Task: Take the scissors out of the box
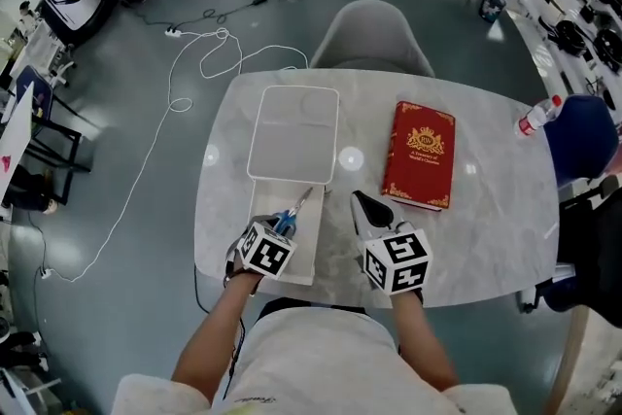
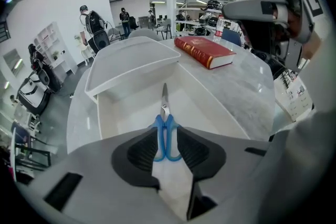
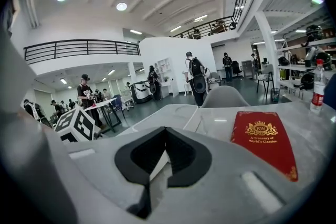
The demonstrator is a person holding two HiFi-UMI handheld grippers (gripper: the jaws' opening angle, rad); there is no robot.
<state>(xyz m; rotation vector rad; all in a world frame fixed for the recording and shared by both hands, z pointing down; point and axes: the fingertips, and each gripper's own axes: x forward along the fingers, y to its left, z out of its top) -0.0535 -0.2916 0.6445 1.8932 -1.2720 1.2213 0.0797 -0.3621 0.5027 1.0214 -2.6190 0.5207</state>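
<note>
Scissors (image 1: 292, 212) with blue handles lie over the open white box (image 1: 313, 253) at the table's near left, blades pointing away from me. My left gripper (image 1: 283, 226) is shut on them; in the left gripper view the blue handles (image 2: 166, 136) sit pinched between the two black pads (image 2: 139, 155), above the box floor (image 2: 126, 113). The box's lid (image 1: 292, 136) lies flat beyond it. My right gripper (image 1: 367, 205) hovers just right of the box, its jaws shut with nothing in them (image 3: 165, 136).
A red hardback book (image 1: 420, 154) lies right of the lid. A plastic bottle (image 1: 537, 117) stands at the table's far right edge beside a blue chair (image 1: 581, 136). A grey chair (image 1: 372, 34) stands at the far side. Bare marble table (image 1: 486, 228) spreads to the right.
</note>
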